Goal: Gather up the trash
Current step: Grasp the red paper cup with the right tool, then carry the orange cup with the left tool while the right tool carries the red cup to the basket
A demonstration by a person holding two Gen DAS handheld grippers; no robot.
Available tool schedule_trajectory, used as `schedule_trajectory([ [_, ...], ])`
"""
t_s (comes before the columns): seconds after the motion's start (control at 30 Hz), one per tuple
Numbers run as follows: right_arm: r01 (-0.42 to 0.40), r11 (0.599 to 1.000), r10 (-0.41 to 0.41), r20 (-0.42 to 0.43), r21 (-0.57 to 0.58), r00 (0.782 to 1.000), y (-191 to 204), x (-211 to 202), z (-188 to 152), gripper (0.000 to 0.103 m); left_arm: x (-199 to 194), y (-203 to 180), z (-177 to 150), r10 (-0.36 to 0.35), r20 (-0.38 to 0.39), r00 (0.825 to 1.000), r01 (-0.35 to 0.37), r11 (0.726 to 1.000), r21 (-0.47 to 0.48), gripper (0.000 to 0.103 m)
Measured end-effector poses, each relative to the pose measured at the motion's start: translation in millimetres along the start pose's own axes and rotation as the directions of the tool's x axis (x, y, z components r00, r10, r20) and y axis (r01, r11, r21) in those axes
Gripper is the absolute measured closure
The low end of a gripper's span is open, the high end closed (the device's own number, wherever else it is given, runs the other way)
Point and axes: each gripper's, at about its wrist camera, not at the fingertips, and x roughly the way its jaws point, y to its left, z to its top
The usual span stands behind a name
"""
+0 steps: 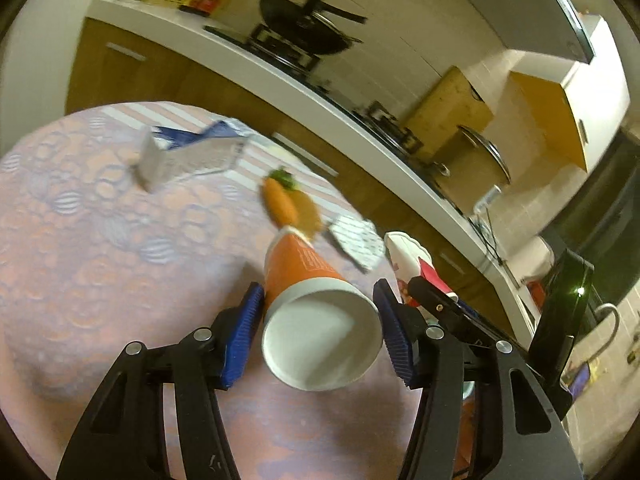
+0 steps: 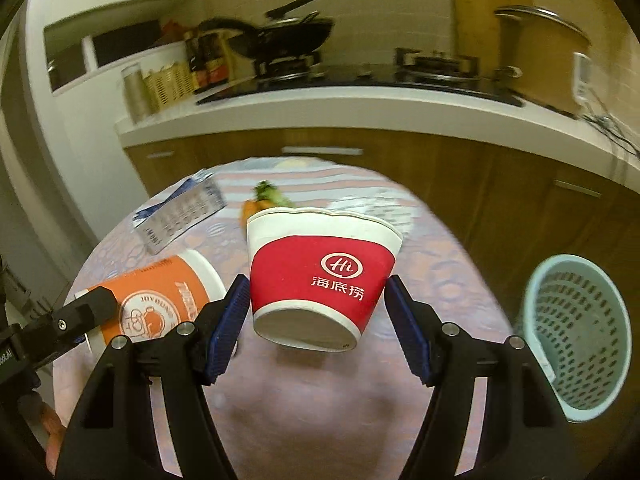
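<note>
My left gripper [image 1: 318,328] is shut on an orange paper cup [image 1: 308,276], held tilted with its white mouth toward the camera, above the table. My right gripper [image 2: 316,320] is shut on a red and white paper bowl [image 2: 320,276], lifted clear of the table. The orange cup [image 2: 160,300] and the left gripper's finger [image 2: 80,312] show at the left of the right wrist view. The red bowl [image 1: 412,260] shows to the right in the left wrist view. A pale green perforated trash basket [image 2: 576,336] stands at the right of the table.
On the round table with a pink-lilac cloth [image 2: 312,400] lie a blue and silver carton [image 2: 180,212], a carrot [image 1: 280,200] with green top, and a printed wrapper [image 1: 356,240]. Behind is a kitchen counter [image 2: 360,108] with a wok [image 2: 288,36] and a pot.
</note>
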Motion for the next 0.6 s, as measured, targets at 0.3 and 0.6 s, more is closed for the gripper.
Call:
schedule_trajectory([
  [0.3,0.057,0.994,-0.061,0.038,0.098,0.997,-69.3,-31.2,-4.5,0.038,27.6,-56.5,-0.2,-0.057,-0.036,0.998,0.059,0.995,0.076,0.049],
  [0.6,0.156,0.972,-0.174,0.089,0.176,0.981,-136.5,-64.4,-13.2,0.038,68.4,-132.9,-0.5,-0.124,-0.077,0.989,0.136,0.974,0.183,0.049],
])
